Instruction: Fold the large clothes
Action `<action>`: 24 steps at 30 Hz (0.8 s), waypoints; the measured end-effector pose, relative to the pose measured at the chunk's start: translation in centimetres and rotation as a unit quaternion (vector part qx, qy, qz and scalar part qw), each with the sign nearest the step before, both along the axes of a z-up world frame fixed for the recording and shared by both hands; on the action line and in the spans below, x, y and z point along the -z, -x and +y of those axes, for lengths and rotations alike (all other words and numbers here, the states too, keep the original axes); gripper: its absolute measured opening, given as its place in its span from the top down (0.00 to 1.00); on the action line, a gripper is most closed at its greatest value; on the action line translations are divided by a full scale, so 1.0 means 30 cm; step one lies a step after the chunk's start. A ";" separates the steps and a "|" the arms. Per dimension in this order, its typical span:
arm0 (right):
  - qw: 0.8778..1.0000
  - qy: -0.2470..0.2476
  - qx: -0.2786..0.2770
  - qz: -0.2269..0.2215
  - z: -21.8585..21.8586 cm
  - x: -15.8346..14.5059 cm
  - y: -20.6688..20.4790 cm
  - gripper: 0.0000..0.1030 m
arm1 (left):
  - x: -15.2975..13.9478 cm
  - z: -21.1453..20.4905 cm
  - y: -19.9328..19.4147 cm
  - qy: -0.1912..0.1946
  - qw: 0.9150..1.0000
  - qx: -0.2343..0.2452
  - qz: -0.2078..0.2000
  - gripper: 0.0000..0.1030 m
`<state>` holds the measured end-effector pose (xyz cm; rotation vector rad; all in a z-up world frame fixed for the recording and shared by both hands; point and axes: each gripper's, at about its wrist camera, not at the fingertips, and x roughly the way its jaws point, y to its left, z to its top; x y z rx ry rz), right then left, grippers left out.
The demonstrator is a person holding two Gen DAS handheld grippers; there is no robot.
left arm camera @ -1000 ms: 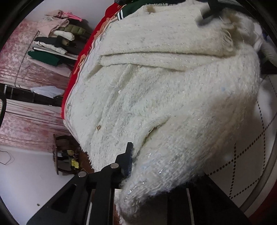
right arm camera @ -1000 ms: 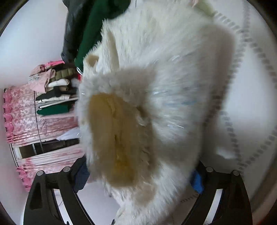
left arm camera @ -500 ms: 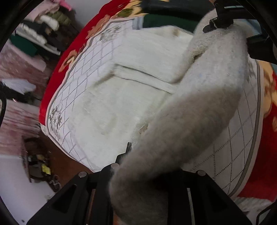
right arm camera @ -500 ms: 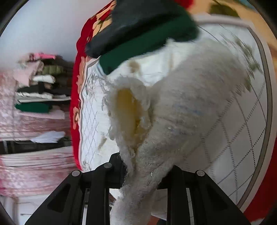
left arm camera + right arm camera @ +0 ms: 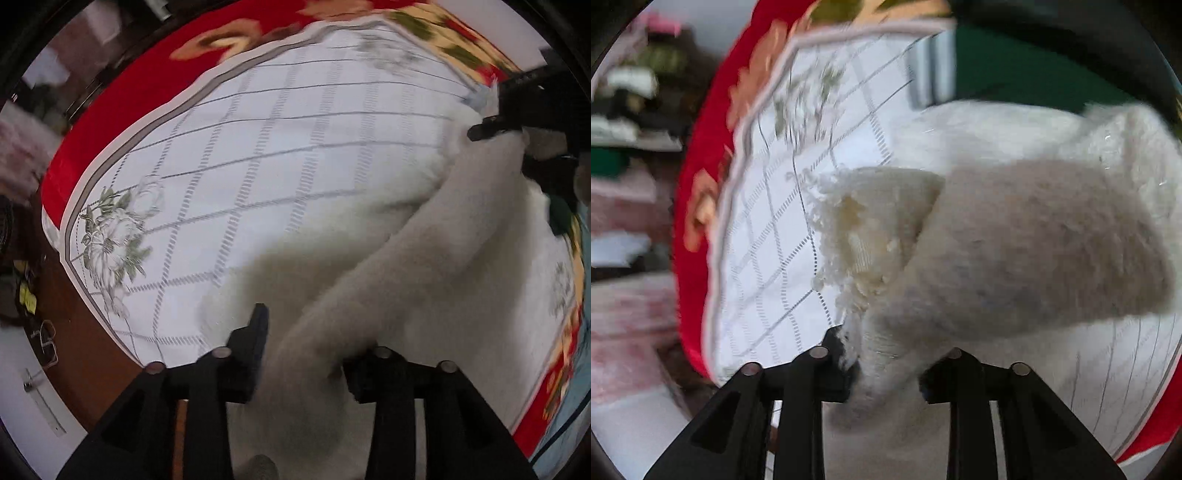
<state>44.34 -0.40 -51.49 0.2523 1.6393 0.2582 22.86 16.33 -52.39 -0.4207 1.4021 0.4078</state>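
Observation:
A fluffy white sweater hangs stretched between my two grippers above the bed. My left gripper is shut on one end of it; the cloth hides the right finger. The other gripper shows at the far upper right of the left wrist view, holding the far end. In the right wrist view my right gripper is shut on the sweater, whose frayed hem and pale lining fold open to the left.
The bed has a white quilt with a grey grid and a red floral border. A dark green garment lies at the far end. Stacked clothes on a shelf and wooden floor lie left.
Both grippers have lifted and pulled the sweater away to the right, off the bed. The quilt that it covered is now bare. The frames are motion-blurred.

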 end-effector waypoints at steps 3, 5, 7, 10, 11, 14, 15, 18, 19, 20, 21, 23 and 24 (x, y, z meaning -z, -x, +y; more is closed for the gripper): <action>0.995 -0.096 0.006 0.012 0.026 0.045 -0.030 0.26 | 0.034 0.091 -0.005 -0.012 1.000 -0.028 0.003 0.28; 0.986 -0.164 0.006 0.013 -0.023 0.016 -0.021 0.26 | 0.020 0.126 0.003 -0.018 0.999 -0.047 -0.006 0.20; 0.982 -0.187 0.032 -0.018 -0.149 -0.044 0.011 0.26 | 0.001 0.127 0.005 -0.019 0.998 -0.054 -0.010 0.17; 0.985 -0.125 0.098 -0.072 -0.430 -0.101 0.075 0.25 | 0.009 0.085 -0.005 -0.022 0.998 -0.053 -0.008 0.09; 0.985 -0.085 0.127 -0.080 -0.542 -0.086 0.091 0.24 | 0.034 0.065 -0.020 -0.032 0.999 -0.044 0.003 0.09; 0.977 -0.076 0.191 -0.062 -0.746 0.055 0.087 0.23 | 0.144 0.047 -0.060 -0.075 0.996 -0.038 0.031 0.09; 0.973 -0.089 0.203 -0.058 -0.779 0.097 0.080 0.23 | 0.178 0.056 -0.068 -0.072 0.996 -0.037 0.039 0.09; 0.959 -0.175 0.220 -0.030 -0.809 0.277 0.030 0.23 | 0.239 0.082 -0.098 -0.075 0.995 -0.042 0.044 0.01; 0.951 -0.218 0.217 -0.014 -0.792 0.343 0.014 0.23 | 0.237 0.087 -0.111 -0.078 0.995 -0.040 0.042 0.01; 0.948 -0.228 0.221 -0.017 -0.780 0.368 0.009 0.23 | 0.233 0.088 -0.126 -0.088 0.995 -0.035 0.043 0.01; 0.946 -0.231 0.223 -0.040 -0.770 0.363 0.013 0.33 | 0.225 0.086 -0.135 -0.095 0.994 -0.028 0.044 0.01; 0.946 -0.232 0.220 -0.055 -0.758 0.339 0.040 0.65 | 0.200 0.071 -0.152 -0.120 0.992 -0.008 0.048 0.01; 0.937 -0.245 0.240 -0.060 -0.774 0.319 0.074 0.69 | 0.178 0.062 -0.154 -0.131 0.990 0.000 0.047 0.01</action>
